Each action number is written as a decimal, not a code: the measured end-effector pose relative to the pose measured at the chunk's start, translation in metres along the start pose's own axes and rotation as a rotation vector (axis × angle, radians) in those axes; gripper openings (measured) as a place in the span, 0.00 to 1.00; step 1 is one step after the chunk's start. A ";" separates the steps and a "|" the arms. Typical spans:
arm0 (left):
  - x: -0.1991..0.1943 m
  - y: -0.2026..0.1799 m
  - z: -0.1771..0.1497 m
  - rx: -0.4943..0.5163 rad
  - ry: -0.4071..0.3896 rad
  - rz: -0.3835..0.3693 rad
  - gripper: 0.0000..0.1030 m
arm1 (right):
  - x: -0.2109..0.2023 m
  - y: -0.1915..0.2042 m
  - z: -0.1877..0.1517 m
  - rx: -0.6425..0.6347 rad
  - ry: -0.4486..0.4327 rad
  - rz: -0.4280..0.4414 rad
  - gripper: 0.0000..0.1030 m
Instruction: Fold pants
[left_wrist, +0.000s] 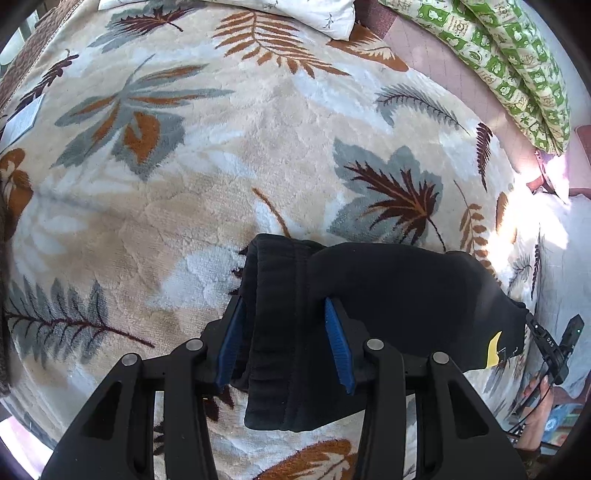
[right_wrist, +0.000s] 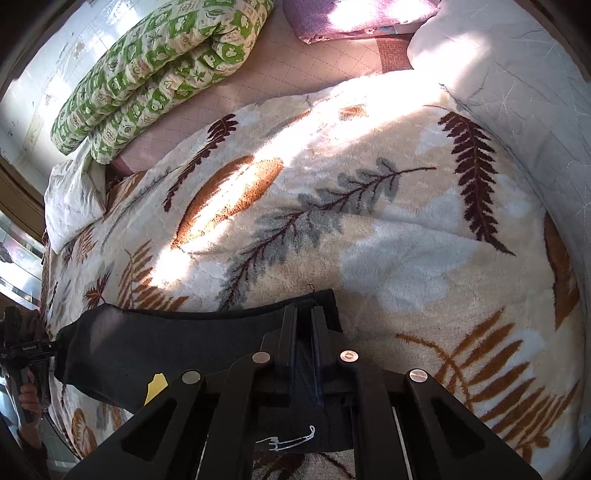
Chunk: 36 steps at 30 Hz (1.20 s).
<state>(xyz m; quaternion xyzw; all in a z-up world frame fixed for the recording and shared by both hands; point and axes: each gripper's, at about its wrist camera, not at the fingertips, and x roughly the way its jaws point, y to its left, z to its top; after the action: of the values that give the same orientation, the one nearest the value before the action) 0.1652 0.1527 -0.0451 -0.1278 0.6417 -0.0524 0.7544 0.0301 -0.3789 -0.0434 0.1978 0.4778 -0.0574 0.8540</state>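
- Pants (left_wrist: 388, 295): black, lying bunched on the blanket, spanning the gap between the two grippers. A ribbed band sits at the left-wrist end; a small yellow tag (left_wrist: 494, 349) shows near the lower edge in that view, and white stitched lettering (right_wrist: 291, 439) shows close to the right gripper's body.
- Left gripper (left_wrist: 284, 343): pointing steeply down, its blue pads (left_wrist: 338, 347) set on either side of the thick ribbed band, clamped on the pants with the jaws partly apart around the fabric.
- Right gripper (right_wrist: 304, 314): jaws drawn nearly together, pinching the pants at the corner of the cloth, with dark fabric running up between the fingers.
- Blanket (left_wrist: 221, 166): plush, cream ground with grey, rust and dark brown leaf and fern pattern, covering the bed; a bright patch of sunlight falls across it in the right wrist view.
- Quilt (right_wrist: 147, 70): green and cream patchwork, rolled, lying on a pink quilted sheet (right_wrist: 280, 70) beyond the blanket's edge.
- Pillow (right_wrist: 74, 199): white, at the blanket's left edge in the right wrist view.
- Hand (left_wrist: 535, 410): a person's, gripping the right gripper's handle at the lower right of the left wrist view; the other hand (right_wrist: 29, 398) shows at the lower left of the right wrist view.
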 end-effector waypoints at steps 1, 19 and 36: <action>0.002 0.000 0.001 0.001 0.006 -0.006 0.41 | 0.003 -0.002 -0.001 0.009 0.017 0.007 0.13; 0.011 -0.016 0.003 0.039 -0.070 0.152 0.26 | 0.005 -0.004 -0.001 0.015 -0.076 -0.033 0.09; 0.011 -0.004 0.016 -0.005 0.036 -0.086 0.34 | 0.050 0.187 0.053 -0.291 0.120 0.401 0.34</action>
<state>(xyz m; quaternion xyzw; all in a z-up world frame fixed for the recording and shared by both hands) 0.1831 0.1480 -0.0521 -0.1562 0.6492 -0.0854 0.7395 0.1525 -0.2244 -0.0073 0.1667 0.4823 0.1941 0.8378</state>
